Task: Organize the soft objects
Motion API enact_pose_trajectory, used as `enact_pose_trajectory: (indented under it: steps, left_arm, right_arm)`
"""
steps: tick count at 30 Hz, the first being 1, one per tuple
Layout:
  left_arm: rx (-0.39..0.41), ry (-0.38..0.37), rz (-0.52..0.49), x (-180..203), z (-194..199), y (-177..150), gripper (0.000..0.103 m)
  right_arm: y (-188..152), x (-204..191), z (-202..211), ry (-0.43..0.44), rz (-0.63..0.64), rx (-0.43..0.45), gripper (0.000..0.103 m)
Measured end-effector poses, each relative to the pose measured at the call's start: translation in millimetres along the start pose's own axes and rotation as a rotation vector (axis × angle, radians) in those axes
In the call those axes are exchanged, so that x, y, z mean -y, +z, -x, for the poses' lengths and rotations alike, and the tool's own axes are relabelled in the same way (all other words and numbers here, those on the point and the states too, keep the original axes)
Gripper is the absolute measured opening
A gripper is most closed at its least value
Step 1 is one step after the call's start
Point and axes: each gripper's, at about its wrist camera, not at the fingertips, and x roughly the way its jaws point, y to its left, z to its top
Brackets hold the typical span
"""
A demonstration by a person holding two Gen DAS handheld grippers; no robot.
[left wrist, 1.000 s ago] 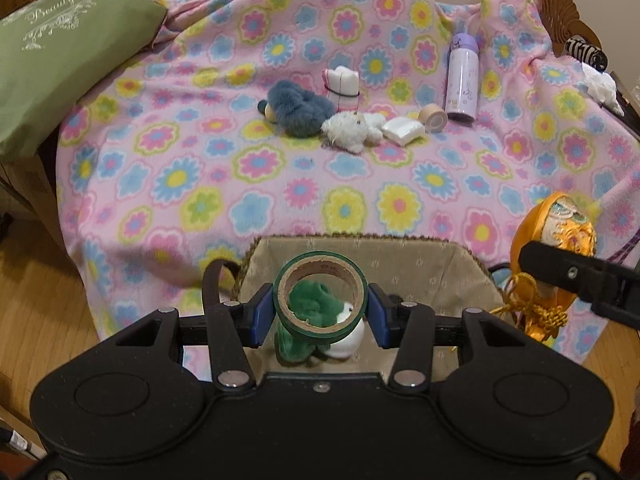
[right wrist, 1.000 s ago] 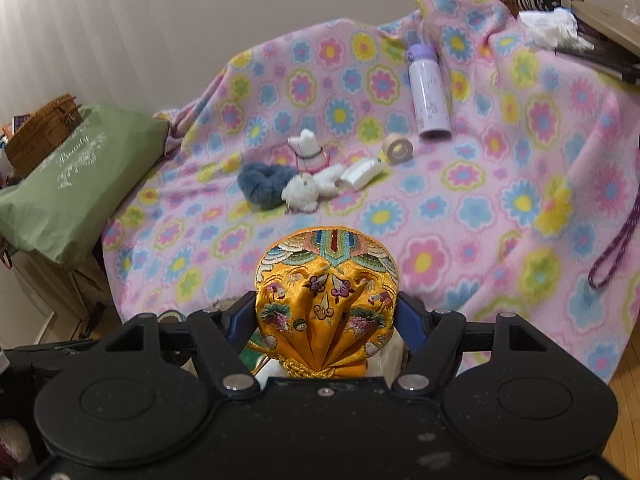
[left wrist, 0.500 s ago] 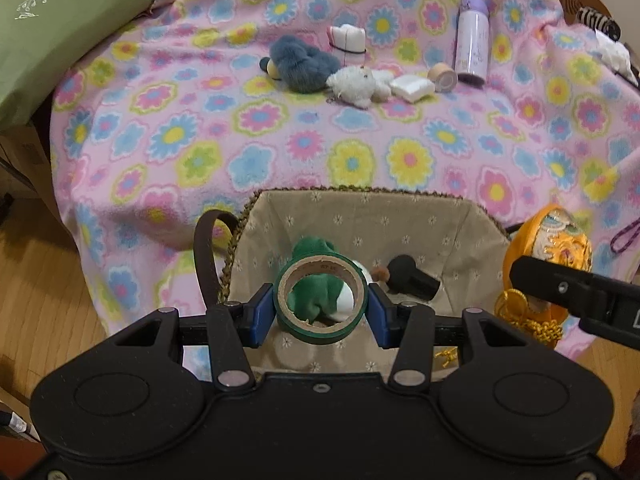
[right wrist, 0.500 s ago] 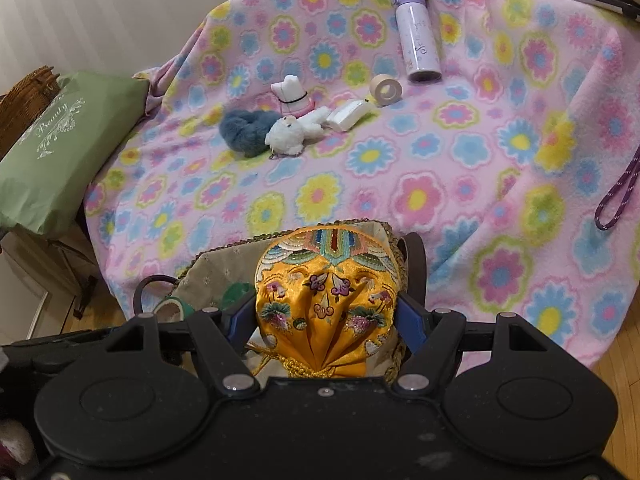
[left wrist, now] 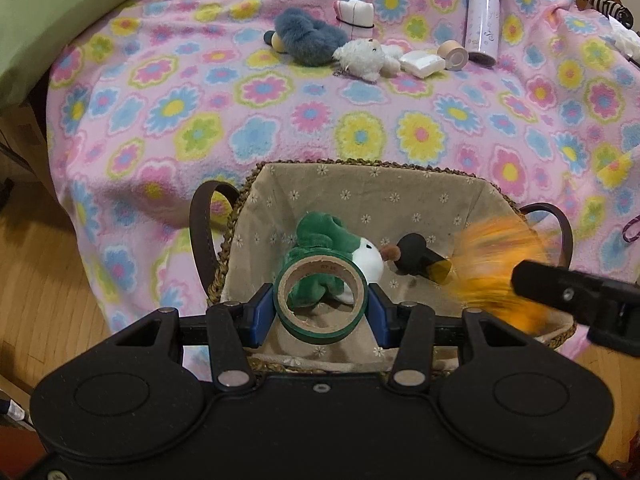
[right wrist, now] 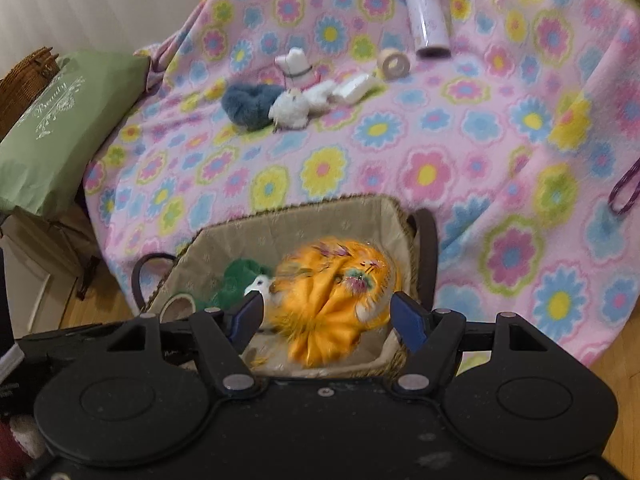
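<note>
My left gripper (left wrist: 320,306) is shut on a green tape roll (left wrist: 320,300) and holds it over the near side of a lined wicker basket (left wrist: 360,178). A green and white plush (left wrist: 332,240) and a black toy (left wrist: 416,258) lie in the basket. My right gripper (right wrist: 326,316) is open above the basket (right wrist: 304,216). An orange embroidered pouch (right wrist: 336,296), blurred, is dropping from it into the basket; it also shows in the left wrist view (left wrist: 496,268). A blue plush (left wrist: 312,38) and a white plush (left wrist: 364,58) lie on the flowered blanket (left wrist: 200,92).
On the blanket lie a lilac bottle (left wrist: 482,20), a beige tape roll (left wrist: 454,54), a white packet (left wrist: 422,64) and a pink-white bundle (left wrist: 354,16). A green pillow (left wrist: 48,16) sits at the left. Wooden floor (left wrist: 52,300) surrounds the basket.
Both grippers moved forward over the basket. My right gripper opened and let go of the orange pouch, which now falls into the basket. The left still holds the tape roll.
</note>
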Motion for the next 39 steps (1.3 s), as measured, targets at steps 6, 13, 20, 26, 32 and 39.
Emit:
enact_pose_trajectory:
  steps: [6,13,20,26,32,39]
  left_arm:
    - [-0.008,0.011,-0.002,0.6,-1.0,-0.3,0.048]
    - [-0.001,0.013,-0.001,-0.5,-0.4,0.8,0.056]
    - [-0.007,0.013,-0.002,-1.6,-1.0,1.0,0.056]
    - [-0.009,0.013,-0.001,-1.7,-0.7,1.2,0.056]
    - [-0.004,0.020,-0.002,-1.5,0.0,1.2,0.056]
    - [-0.001,0.024,-0.004,-1.2,0.9,1.1,0.056]
  right_arm:
    - [-0.3,2.2,-1.6,0.001,-0.017,-0.014,0.069]
    - [1.2,2.8,-1.7,0.002,-0.023,-0.021,0.069]
    - [1.5,2.5,-1.2,0.001,-0.023,-0.021,0.069]
    - [1.7,2.3,-1.0,0.001,-0.022,-0.021,0.069]
    - [1.8,1.7,-0.5,0.000,-0.022,-0.022,0.069]
    - [2.0,1.8,-0.3,0.001,-0.022,-0.022,0.069]
